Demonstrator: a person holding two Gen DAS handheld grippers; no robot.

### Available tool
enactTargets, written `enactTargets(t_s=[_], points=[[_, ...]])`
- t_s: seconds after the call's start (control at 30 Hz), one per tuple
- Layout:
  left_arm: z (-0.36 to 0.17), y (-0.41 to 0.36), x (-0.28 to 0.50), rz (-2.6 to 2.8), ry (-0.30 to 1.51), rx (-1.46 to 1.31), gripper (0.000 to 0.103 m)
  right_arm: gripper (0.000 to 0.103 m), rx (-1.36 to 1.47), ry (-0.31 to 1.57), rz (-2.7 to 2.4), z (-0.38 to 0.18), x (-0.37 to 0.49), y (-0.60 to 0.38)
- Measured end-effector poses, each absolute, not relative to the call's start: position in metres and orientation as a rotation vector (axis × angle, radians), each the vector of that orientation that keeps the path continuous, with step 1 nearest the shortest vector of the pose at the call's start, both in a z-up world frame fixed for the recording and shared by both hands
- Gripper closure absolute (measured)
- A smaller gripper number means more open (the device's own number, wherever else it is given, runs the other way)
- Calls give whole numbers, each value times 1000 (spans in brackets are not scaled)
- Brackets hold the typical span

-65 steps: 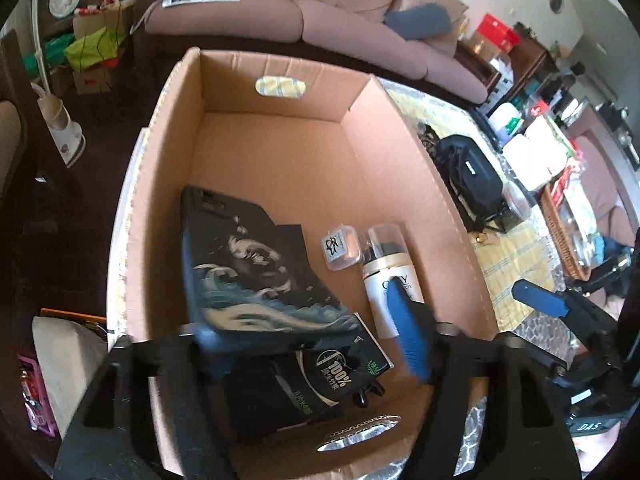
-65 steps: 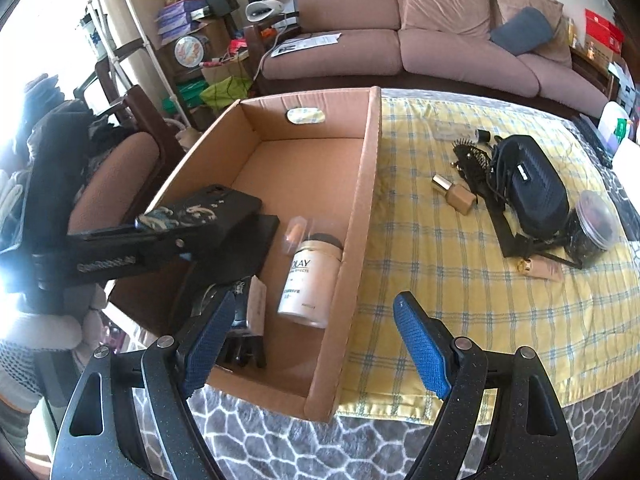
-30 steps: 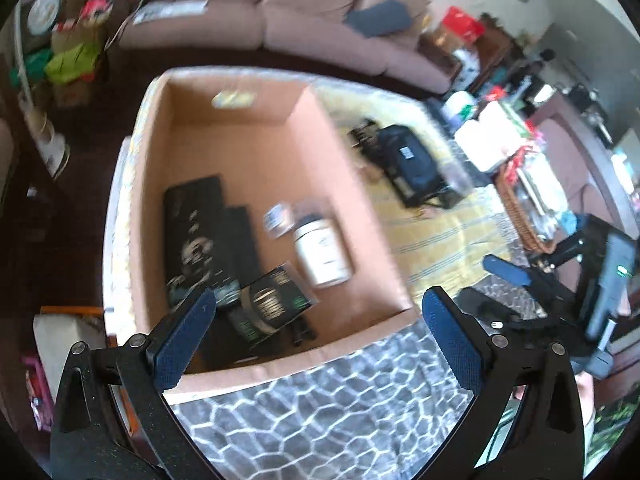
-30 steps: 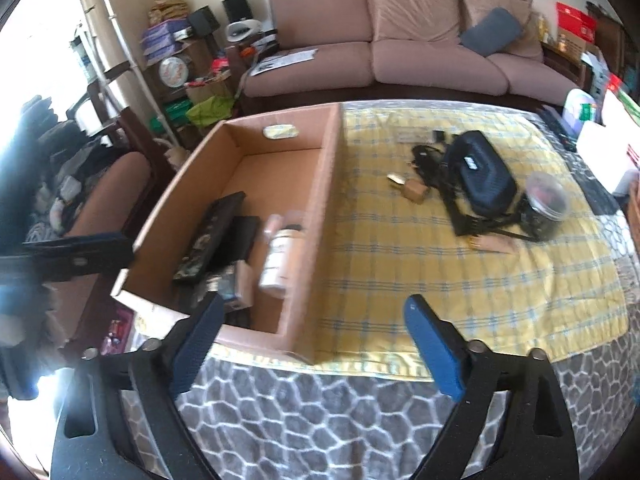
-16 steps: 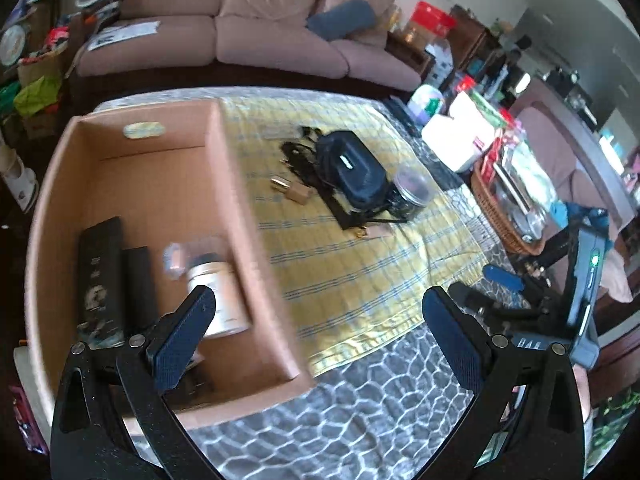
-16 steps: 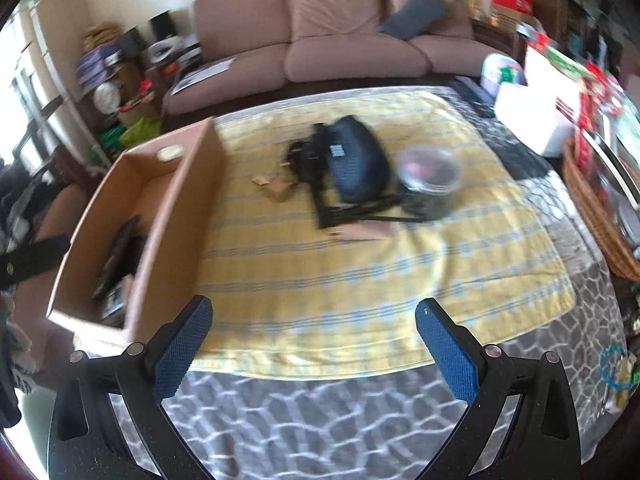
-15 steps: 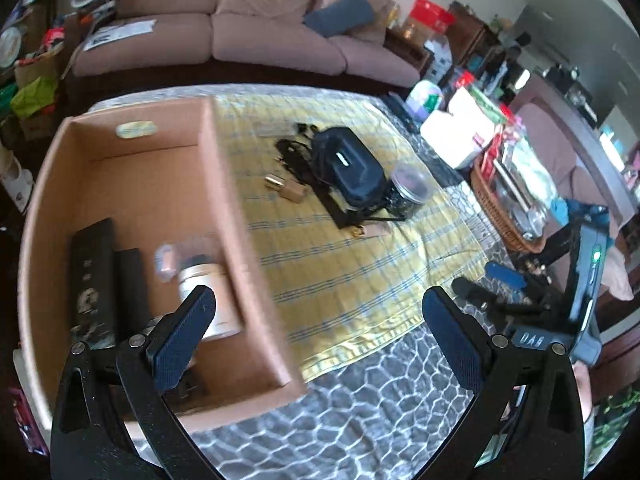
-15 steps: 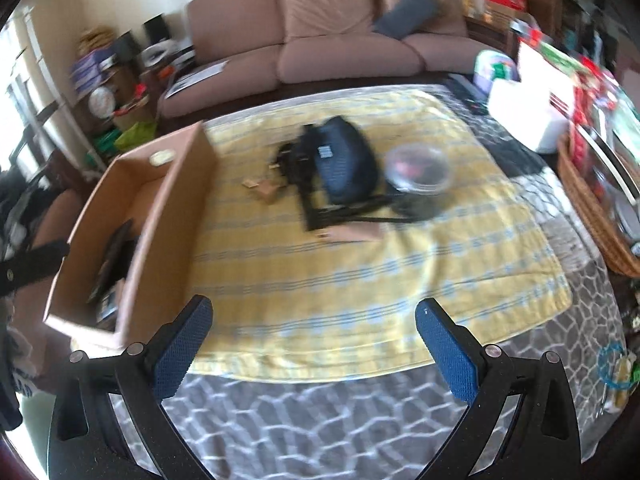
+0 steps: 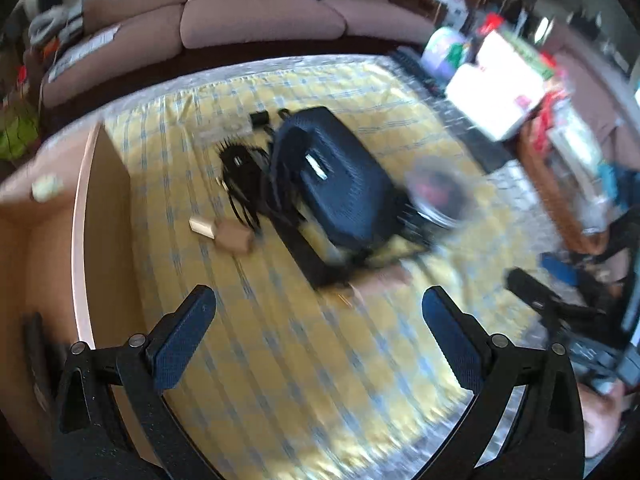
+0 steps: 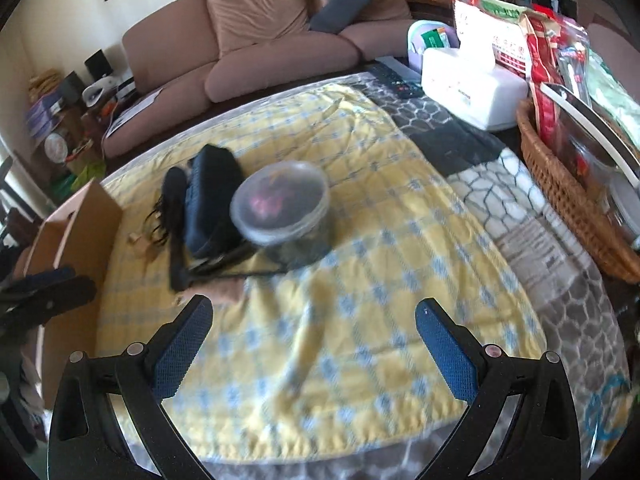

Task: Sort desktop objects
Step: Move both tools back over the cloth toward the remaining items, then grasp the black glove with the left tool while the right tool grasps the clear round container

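Observation:
My left gripper (image 9: 318, 334) is open and empty above the yellow checked cloth (image 9: 280, 360). Ahead of it lie a black pouch (image 9: 336, 180), a black hairbrush (image 9: 244, 176), a small tan bottle (image 9: 224, 236), a clear round tub (image 9: 440, 192) and a pinkish tube (image 9: 384, 280). The cardboard box (image 9: 80, 240) stands at the left. My right gripper (image 10: 314, 340) is open and empty, with the tub (image 10: 284, 208) and pouch (image 10: 212, 200) ahead of it. The box (image 10: 76, 232) is at its far left. The left gripper's fingers (image 10: 48, 292) show at that view's left edge.
A white tissue box (image 10: 472, 80), a wicker basket (image 10: 568, 192) with packets and a remote (image 10: 396, 80) sit at the table's right. A brown sofa (image 10: 260, 40) stands behind. A grey patterned table cover (image 10: 540, 240) lies under the cloth.
Both grippers swung right, away from the box, and now face the objects on the cloth. The left gripper, earlier shut on a dark phone case over the box, is open and empty.

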State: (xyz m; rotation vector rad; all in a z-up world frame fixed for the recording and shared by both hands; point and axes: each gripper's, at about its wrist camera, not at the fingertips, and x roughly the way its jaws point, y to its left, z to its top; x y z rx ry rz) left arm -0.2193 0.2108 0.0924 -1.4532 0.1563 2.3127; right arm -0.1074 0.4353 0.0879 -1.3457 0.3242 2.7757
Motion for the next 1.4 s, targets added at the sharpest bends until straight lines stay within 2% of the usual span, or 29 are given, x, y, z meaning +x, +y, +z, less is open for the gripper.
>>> enactTargets(t_s=[0.13,0.3,0.4,0.47,0.53,0.63,0.7,0.73,0.77,0.8,0.87,0.9,1.0,1.07,1.4], points=[[79,218,-261,2368,300,-1473,0,0,-1361,217,2786,70,-132,438],[53,231,-292,2337,432,-1503,2,0,-1344,254,2823,56,-160,443],[41,238,-301,2307,448,-1528,13,0,-1325,277,2874,54,-175,441],[33,240,-304,2284,449,-1546,26,0,-1308,246,2912,54,-184,436],[26,244,-308,2272,464,-1558,28,0,-1304,220,2933,54,-192,431],[21,245,-315,2271,460,-1568,37,0,-1304,207,2958,52,-202,425],[18,244,-318,2269,457,-1578,37,0,-1315,193,2960,50,-210,422],[17,245,-319,2268,464,-1577,39,0,-1318,183,2962,49,-213,420],[17,245,-319,2262,468,-1571,46,0,-1322,168,2962,48,-216,418],[16,246,-318,2257,472,-1560,46,1,-1329,150,2963,46,-218,416],[17,247,-316,2259,501,-1539,53,12,-1334,124,2967,43,-218,414],[19,247,-314,2258,511,-1527,55,15,-1338,117,2964,43,-218,414],[31,242,-311,2248,459,-1505,62,15,-1336,100,2947,46,-214,414],[39,239,-307,2242,430,-1491,75,15,-1325,107,2947,51,-208,416],[95,200,-274,2233,251,-1441,75,15,-1276,163,3017,108,-164,403]])
